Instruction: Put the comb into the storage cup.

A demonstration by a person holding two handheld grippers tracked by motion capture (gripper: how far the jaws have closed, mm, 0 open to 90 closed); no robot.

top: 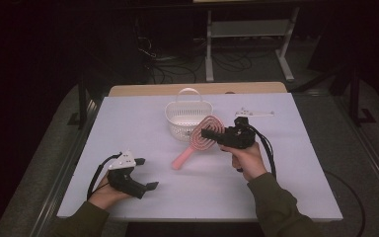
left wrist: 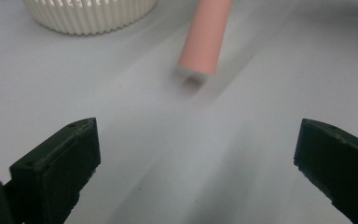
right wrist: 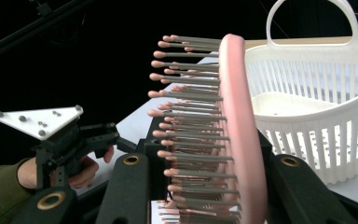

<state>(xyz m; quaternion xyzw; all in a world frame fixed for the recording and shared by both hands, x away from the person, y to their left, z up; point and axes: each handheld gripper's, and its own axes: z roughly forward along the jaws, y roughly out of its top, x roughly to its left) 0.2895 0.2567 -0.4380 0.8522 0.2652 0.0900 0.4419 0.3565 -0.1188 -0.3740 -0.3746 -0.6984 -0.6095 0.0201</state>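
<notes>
From the high view, the right gripper (top: 212, 133) pinches the head of a pink hairbrush (top: 197, 140) near the middle of the table (top: 296, 197), just in front of the white basket (top: 187, 116); the brush's long axis slants from its head by the basket down toward the near left corner, the handle tip low over or touching the table. The left gripper (top: 145, 173) rests near the near left corner, jaws spread and empty. In the left gripper view, the handle end points toward the camera between the wide-apart jaws. In the right gripper view, the jaws clamp the head across its bristles and back, bristles facing left. The brush looks light and stiff, its smooth handle probably slippery; the head's rim seems the surest hold.
</notes>
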